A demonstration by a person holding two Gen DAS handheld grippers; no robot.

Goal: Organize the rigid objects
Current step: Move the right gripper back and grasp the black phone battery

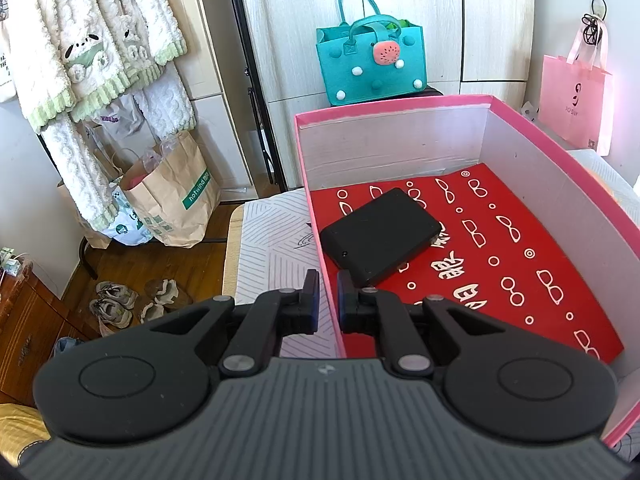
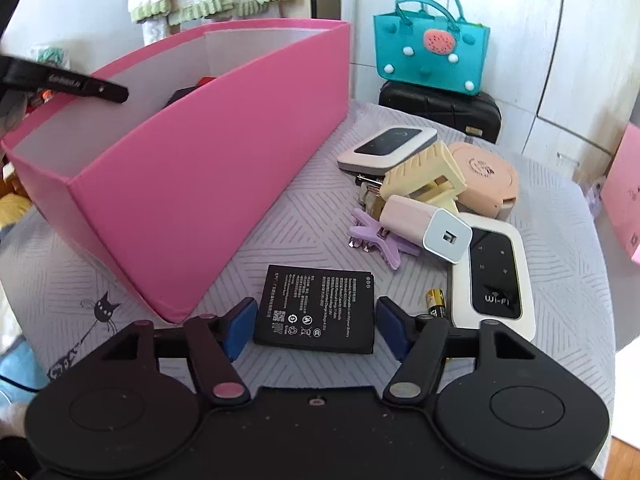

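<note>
The left gripper [image 1: 328, 296] is clamped on the near wall of the pink box [image 1: 560, 152], one finger outside and one inside; a black device [image 1: 380, 236] lies on the red patterned sheet [image 1: 520, 248] lining the box. The right gripper [image 2: 316, 322] has its jaws apart on either side of a flat black battery [image 2: 316, 308] on the table [image 2: 280, 236], pads not touching it, beside a pile with two Wi-Fi routers [image 2: 492, 276], clips and chargers

A teal bag [image 1: 370, 62] sits at twelve o'clock. Fleece robes [image 1: 92, 40] hang at ten, above paper bags [image 1: 172, 200] and shoes [image 1: 136, 304].
</note>
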